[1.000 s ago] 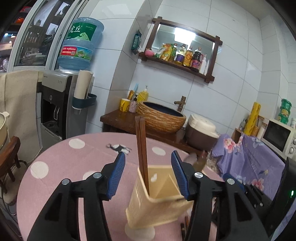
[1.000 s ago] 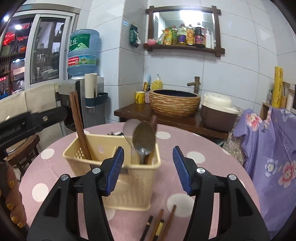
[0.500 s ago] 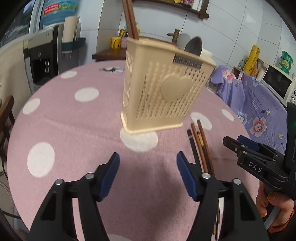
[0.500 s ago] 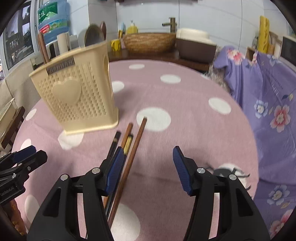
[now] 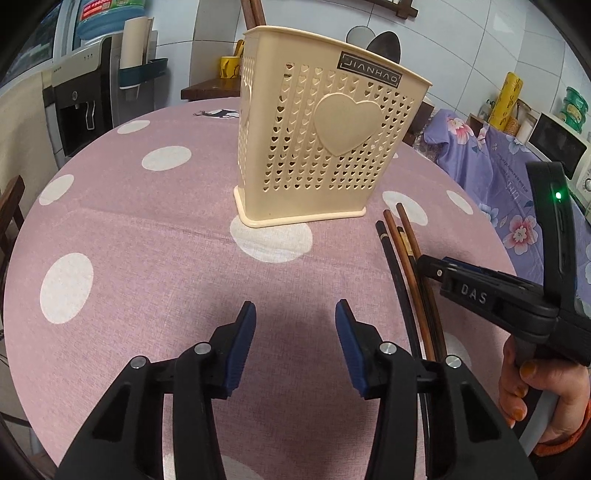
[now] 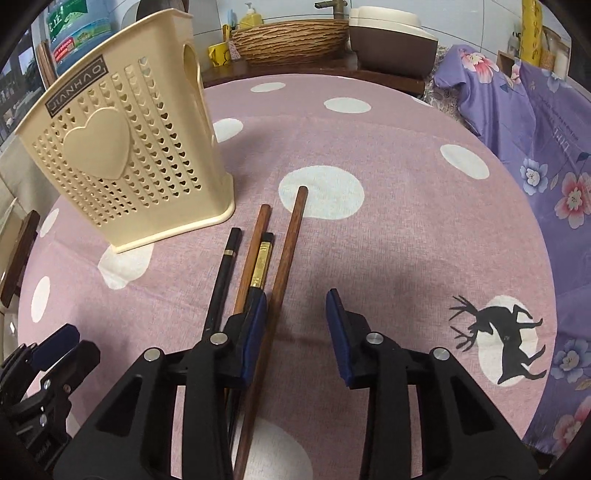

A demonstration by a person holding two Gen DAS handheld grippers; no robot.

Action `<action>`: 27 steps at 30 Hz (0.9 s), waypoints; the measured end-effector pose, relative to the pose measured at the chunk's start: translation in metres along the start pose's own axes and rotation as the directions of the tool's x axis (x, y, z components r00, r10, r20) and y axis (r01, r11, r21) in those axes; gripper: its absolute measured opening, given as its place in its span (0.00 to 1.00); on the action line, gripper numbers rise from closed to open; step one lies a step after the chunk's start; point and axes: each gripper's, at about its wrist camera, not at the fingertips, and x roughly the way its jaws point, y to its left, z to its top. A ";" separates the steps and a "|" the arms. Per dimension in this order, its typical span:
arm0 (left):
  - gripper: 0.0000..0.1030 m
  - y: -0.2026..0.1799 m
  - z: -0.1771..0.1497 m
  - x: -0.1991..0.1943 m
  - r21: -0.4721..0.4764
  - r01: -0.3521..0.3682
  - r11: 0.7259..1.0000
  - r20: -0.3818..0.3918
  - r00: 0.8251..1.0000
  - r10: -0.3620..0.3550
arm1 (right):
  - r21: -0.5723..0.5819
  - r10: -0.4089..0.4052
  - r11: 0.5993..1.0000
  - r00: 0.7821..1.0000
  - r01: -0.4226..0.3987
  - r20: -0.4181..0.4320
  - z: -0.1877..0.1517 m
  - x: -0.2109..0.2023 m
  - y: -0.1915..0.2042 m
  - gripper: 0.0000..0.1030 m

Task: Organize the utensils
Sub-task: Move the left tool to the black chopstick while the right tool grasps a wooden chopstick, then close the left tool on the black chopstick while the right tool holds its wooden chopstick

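1. Looking along the right gripper (image 6: 295,325), we see four chopsticks (image 6: 258,258) lying side by side on the pink dotted table (image 5: 147,240), just beside the near corner of the cream utensil holder (image 5: 325,147), their ends pointing toward its foot.
2. We judge that they lie there waiting to be sorted; the holder already carries brown chopsticks (image 5: 253,13) at one end and spoons (image 5: 384,42) at the other.
3. Our right gripper is closing, at a narrow gap. The longest brown chopstick (image 6: 284,258) runs between the jaws, against the left pad, but it is not yet pinched. We think this one is chosen because it lies outermost, free on one side.
4. Our left gripper (image 5: 295,332) is also closing, half wide, with only bare cloth between the jaws.
5. Compared with one second before, both grippers were high at the rim of the holder and wider open; now both point down at the table, and the holder stands behind them.
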 end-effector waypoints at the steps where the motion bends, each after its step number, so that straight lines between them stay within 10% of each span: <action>1: 0.44 0.000 0.000 0.001 -0.001 0.000 1.000 -0.003 1.000 0.000 | -0.004 -0.008 1.000 1.000 0.008 -0.001 0.002 0.001 0.001 0.32; 12: 0.40 -0.034 0.005 0.012 0.072 0.062 0.996 -0.046 0.997 -0.059 | -0.011 -0.023 1.000 1.000 0.023 -0.020 0.026 0.017 -0.016 0.10; 27: 0.32 -0.071 0.026 0.052 0.089 0.112 0.990 -0.131 0.986 -0.100 | 0.001 0.008 1.000 1.000 -0.008 -0.003 0.020 0.013 -0.027 0.10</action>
